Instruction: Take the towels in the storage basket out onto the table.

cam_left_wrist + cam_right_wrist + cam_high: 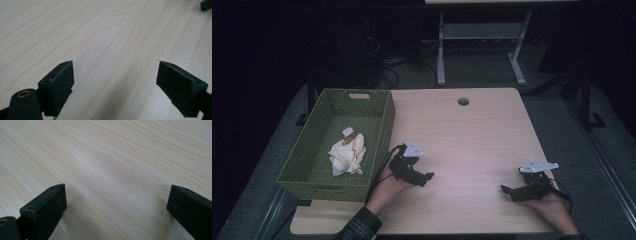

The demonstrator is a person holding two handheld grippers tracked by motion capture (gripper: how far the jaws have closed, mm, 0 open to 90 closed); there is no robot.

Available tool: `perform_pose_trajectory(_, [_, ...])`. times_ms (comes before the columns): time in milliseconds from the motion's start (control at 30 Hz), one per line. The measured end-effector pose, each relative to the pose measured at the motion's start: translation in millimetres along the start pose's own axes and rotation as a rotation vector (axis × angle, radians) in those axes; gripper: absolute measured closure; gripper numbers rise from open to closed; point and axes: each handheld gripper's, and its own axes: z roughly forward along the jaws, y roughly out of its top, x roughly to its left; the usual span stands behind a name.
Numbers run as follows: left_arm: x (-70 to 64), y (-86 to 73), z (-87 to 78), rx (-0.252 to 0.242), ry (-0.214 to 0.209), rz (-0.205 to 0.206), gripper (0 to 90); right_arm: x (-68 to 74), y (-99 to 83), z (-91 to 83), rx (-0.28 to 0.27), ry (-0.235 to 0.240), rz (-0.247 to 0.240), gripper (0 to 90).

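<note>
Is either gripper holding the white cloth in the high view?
No. The white cloth lies inside the green basket, while the left gripper and right gripper rest open on the table.

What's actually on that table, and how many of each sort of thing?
Green woven basket: 1
Crumpled white cloth inside the basket: 1
Handheld grippers, left gripper and right gripper: 2
Total: 4
</note>
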Motion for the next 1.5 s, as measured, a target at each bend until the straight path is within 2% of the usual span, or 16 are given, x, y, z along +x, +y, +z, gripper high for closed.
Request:
perform_pose_trajectory(200, [2.9, 4.2, -6.0, -0.007, 0.017, -0.006, 14.1, 0.0, 0.0, 0.0, 0.000, 0.000, 0.000, 2.2])
perform_pose_trajectory(500, [4.1, 9.4, -10.7, -0.017, 0.004, -0.015, 14.1, 0.0, 0.0, 0.0, 0.000, 0.000, 0.000, 2.2])
perform_pose_trajectory(867, [6.1, 17.0, -17.4, -0.027, 0.008, -0.014, 14.1, -0.1, 0.0, 0.0, 0.000, 0.000, -0.001, 2.2])
perform_pose_trajectory(1267, [9.2, 27.3, -26.5, -0.048, -0.014, -0.038, 14.1, 0.0, 0.0, 0.0, 0.000, 0.000, -0.001, 2.2])
perform_pose_trajectory(1500, [15.0, 34.6, -38.0, -0.046, 0.005, -0.027, 14.4, 0.0, 0.0, 0.0, 0.000, 0.000, 0.000, 2.2])
